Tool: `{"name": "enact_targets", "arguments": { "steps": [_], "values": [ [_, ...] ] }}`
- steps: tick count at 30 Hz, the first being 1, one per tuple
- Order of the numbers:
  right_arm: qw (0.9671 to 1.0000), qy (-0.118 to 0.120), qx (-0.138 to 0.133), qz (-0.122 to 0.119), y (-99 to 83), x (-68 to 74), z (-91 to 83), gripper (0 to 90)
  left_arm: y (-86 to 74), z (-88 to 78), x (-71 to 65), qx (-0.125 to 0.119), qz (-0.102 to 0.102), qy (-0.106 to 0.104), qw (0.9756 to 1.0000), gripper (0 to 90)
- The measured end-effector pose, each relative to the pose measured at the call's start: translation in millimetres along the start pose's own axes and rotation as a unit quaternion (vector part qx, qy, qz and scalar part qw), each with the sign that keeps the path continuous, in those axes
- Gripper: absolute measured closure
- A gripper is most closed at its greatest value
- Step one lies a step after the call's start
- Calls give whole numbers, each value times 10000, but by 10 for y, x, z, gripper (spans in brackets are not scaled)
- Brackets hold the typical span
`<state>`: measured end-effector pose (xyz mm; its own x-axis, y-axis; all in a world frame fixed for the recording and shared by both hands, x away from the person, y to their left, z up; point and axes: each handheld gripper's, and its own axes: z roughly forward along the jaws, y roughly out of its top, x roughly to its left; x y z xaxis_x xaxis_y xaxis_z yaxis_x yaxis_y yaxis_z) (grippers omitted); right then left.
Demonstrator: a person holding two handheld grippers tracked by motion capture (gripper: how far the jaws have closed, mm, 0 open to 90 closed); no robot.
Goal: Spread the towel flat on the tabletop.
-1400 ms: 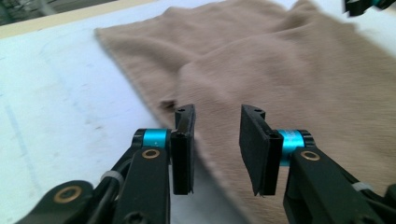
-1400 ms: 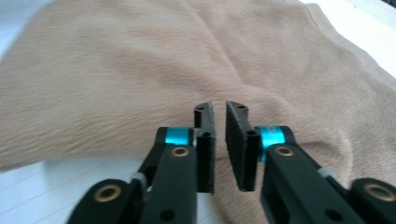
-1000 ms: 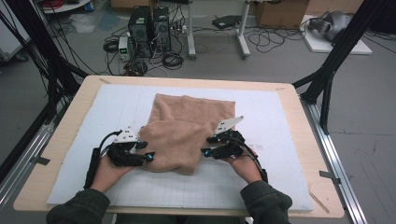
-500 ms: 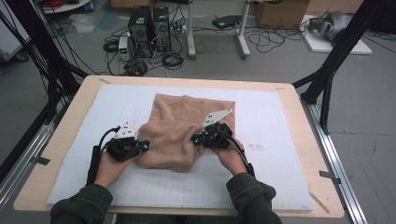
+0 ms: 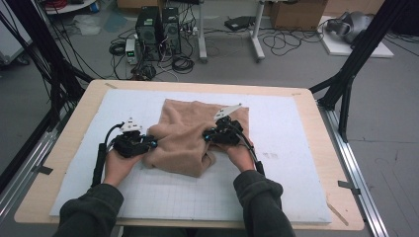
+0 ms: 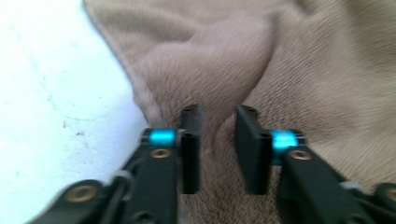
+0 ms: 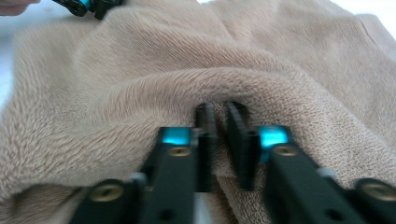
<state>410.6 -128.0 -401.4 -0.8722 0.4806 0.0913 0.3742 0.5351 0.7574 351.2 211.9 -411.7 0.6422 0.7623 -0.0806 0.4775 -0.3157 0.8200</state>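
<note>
Looking down from the high view, a tan towel (image 5: 190,138) lies bunched mid-mat (image 5: 296,187), left gripper (image 5: 148,144) at its left edge, right gripper (image 5: 210,136) on top. Left gripper view: jaws just eased apart, a fold loose between them. Right gripper view: jaws also easing, towel ridge (image 7: 224,88) pinched in the narrow gap.

The tan towel (image 6: 299,60) runs past the top, right and bottom edges of the left gripper view, where motion blur softens its pile. In the right gripper view, a towel fold covers the right gripper (image 7: 220,116) jaw tips. Whether the pads press the cloth cannot be determined.
</note>
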Motion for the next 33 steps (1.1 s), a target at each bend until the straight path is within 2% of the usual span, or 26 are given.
{"name": "enact_targets", "arguments": {
  "steps": [3,8,11,13,15,17,18,20,22,24,29,33],
  "values": [
    [9999,-36,-61,-119,-28,88,-152,675,-4,-158,-65,-126,96,-101,9998,611],
    [9995,-88,-112,-285,-180,256,-369,654,-73,-287,-182,-123,335,-255,9990,526],
    [9994,-25,-27,-346,-305,343,-423,653,-139,-267,-252,3,504,-500,9975,511],
    [9994,35,41,-330,-379,371,-388,644,-197,-195,-288,200,626,-622,9959,526],
    [9994,84,172,-288,-431,379,-302,630,-256,-92,-293,374,611,-712,9949,529],
    [9992,171,247,-249,-458,377,-200,629,-287,-25,-294,500,627,-750,9939,569],
    [9992,227,275,-200,-467,378,-150,629,-295,9,-299,588,683,-783,9928,603],
    [9987,322,366,-142,-485,368,-68,651,-306,52,-333,626,878,-679,9918,679],
    [9983,467,333,-82,-503,347,-33,719,-298,59,-327,606,864,-632,9924,783],
    [9980,506,351,-160,-500,357,-42,810,-294,57,-302,597,751,-692,9930,856],
    [9969,583,376,-369,-488,437,-136,839,-277,-13,-313,512,773,-589,9940,893],
    [9970,646,228,-363,-526,525,-300,836,-234,-74,-282,312,622,-554,9960,894]
  ]
}}
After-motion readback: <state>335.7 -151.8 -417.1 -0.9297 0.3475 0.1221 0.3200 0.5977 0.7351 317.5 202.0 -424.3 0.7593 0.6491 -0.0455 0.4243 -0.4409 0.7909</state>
